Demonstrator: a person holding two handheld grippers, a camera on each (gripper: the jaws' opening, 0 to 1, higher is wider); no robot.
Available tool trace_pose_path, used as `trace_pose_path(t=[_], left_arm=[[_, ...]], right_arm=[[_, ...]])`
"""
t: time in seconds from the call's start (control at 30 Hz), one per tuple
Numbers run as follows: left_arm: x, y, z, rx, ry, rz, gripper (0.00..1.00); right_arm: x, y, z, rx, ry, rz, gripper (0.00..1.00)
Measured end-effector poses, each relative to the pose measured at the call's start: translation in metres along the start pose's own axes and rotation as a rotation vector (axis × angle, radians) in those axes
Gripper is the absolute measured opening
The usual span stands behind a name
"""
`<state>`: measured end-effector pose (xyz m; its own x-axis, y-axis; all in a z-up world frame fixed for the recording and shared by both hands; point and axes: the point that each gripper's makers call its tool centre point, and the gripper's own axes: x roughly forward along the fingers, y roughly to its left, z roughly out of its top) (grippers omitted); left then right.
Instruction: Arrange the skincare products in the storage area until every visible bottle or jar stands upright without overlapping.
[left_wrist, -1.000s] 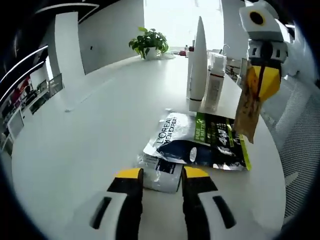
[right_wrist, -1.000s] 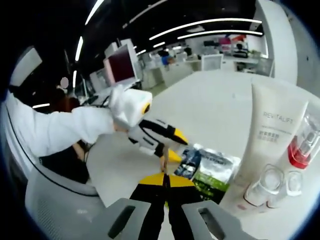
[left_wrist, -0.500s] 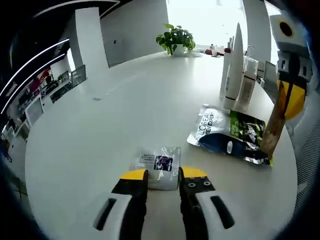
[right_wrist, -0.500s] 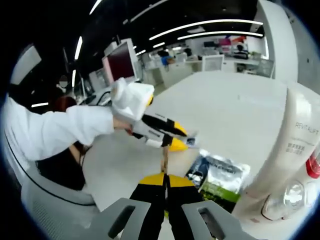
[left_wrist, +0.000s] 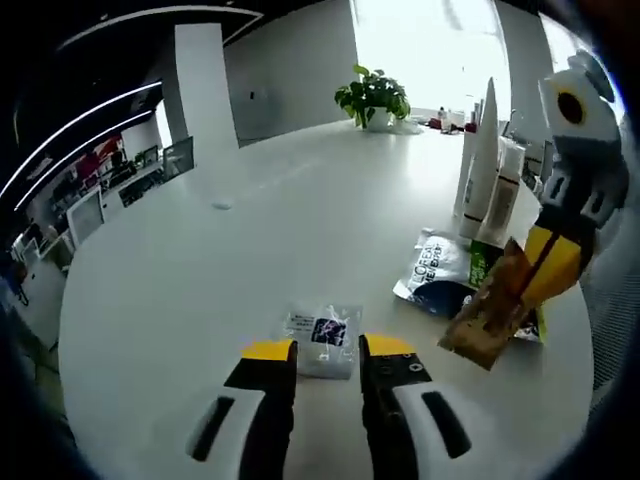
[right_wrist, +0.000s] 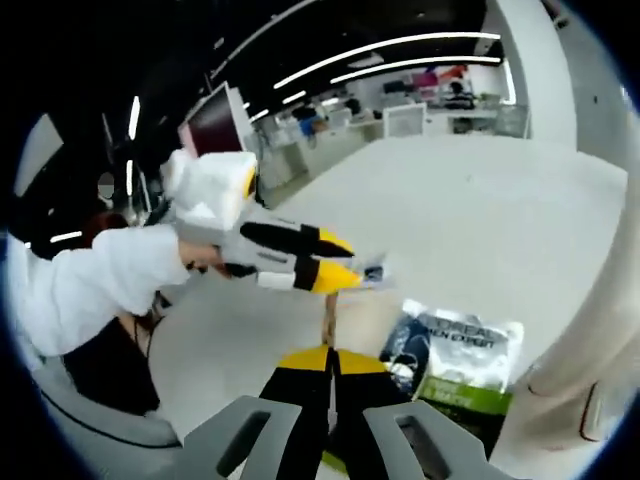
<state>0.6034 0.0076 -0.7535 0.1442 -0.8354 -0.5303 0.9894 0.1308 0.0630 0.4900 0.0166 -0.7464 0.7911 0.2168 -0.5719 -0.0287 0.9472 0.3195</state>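
Gripping a tan sachet (left_wrist: 491, 312) tilted above the desk (left_wrist: 200, 270), the right tongs (left_wrist: 548, 278) stay shut. Left tongs (left_wrist: 322, 352) gape, empty, before a small clear packet (left_wrist: 323, 337). Upright tubes (left_wrist: 490, 170) stand beyond a flat L'Oréal pouch (left_wrist: 437, 275).

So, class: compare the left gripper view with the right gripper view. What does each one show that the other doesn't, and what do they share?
Left gripper view alone: a potted plant at the far edge of the white table, upright white tubes, and the brown sachet seen broadside in the right gripper.

Right gripper view alone: a person's white sleeve behind the left gripper, and office desks with monitors.

Shared: the table, the dark L'Oreal pouch lying flat, the small clear sachet at the left gripper's tips, and the brown sachet, edge-on here.
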Motion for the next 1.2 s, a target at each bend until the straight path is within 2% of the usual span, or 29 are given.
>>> trace_pose_path(t=[0.1, 0.17, 0.23, 0.3, 0.4, 0.53, 0.6, 0.7, 0.83, 0.93, 1.07, 1.2], left_arm=[[-0.012, -0.003, 0.008, -0.006, -0.031, -0.004, 0.26], [-0.019, -0.009, 0.010, -0.001, -0.034, -0.018, 0.26], [-0.022, -0.013, 0.011, 0.014, -0.036, -0.019, 0.26], [-0.024, -0.019, 0.009, 0.026, -0.029, -0.033, 0.26], [-0.021, -0.025, 0.001, 0.017, 0.006, -0.045, 0.26], [-0.016, -0.048, 0.000, 0.047, -0.004, -0.109, 0.24], [-0.012, -0.060, -0.004, 0.060, 0.016, -0.138, 0.24], [-0.006, -0.070, -0.010, 0.073, 0.034, -0.155, 0.24], [-0.001, -0.076, -0.020, 0.079, 0.061, -0.170, 0.20], [0.000, -0.077, -0.025, 0.072, 0.070, -0.177, 0.23], [-0.001, -0.078, -0.026, 0.081, 0.077, -0.180, 0.23], [-0.002, -0.077, -0.026, 0.100, 0.079, -0.178, 0.23]], right_arm=[[0.011, -0.002, -0.001, 0.016, 0.002, -0.007, 0.00], [0.017, -0.005, -0.001, 0.011, 0.009, -0.014, 0.00], [0.020, -0.004, -0.003, 0.064, 0.022, -0.002, 0.00], [0.025, -0.010, -0.002, 0.072, 0.020, -0.013, 0.00], [0.027, -0.016, -0.008, 0.025, 0.060, -0.047, 0.00], [0.030, -0.017, -0.010, -0.003, 0.072, -0.046, 0.00], [0.032, -0.019, -0.013, -0.062, 0.103, -0.059, 0.00], [0.035, -0.020, -0.012, -0.093, 0.108, -0.064, 0.00], [0.040, -0.023, -0.013, -0.145, 0.142, -0.069, 0.00], [0.042, -0.023, -0.014, -0.153, 0.157, -0.064, 0.00], [0.044, -0.023, -0.017, -0.181, 0.189, -0.055, 0.00], [0.044, -0.022, -0.016, -0.263, 0.227, -0.044, 0.00]])
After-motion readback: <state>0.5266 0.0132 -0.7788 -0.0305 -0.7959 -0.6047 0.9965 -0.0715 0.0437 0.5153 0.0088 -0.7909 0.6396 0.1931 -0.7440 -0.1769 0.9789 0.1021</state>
